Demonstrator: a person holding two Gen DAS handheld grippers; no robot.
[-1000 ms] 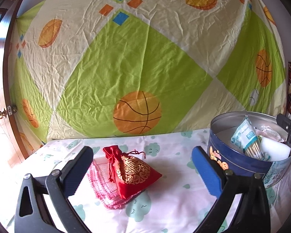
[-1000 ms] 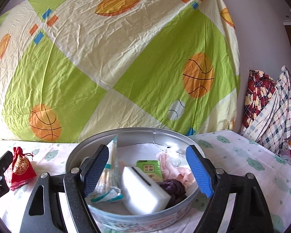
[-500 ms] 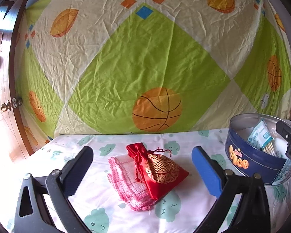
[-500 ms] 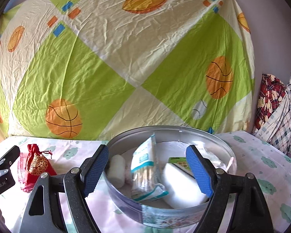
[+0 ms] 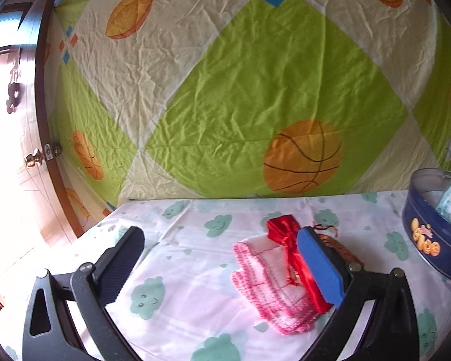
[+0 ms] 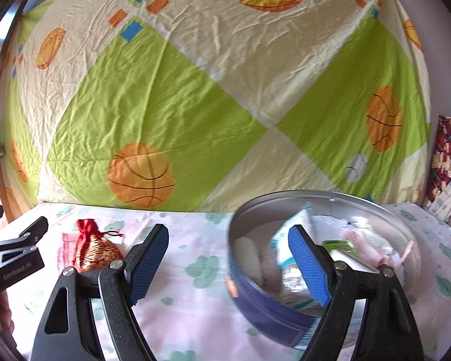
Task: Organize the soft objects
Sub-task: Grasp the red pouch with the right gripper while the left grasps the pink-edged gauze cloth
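Cloud-print sheeting covers the table (image 5: pixel 177 325), backed by a basketball-print sheet (image 6: pixel 171 96). Task partly done: the round tin (image 6: pixel 249 297) already holds a white sponge, a packet and pale pink soft items. Outstanding: the red drawstring pouch (image 6: pixel 96 249) and pink knitted cloth (image 5: pixel 273 282), lying together on the table. Left gripper (image 5: pixel 222 267) and right gripper (image 6: pixel 231 264): jaws spread, grasping nothing.

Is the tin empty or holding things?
Holding things: the open tin shows a packet, a green card and pink cloth inside.
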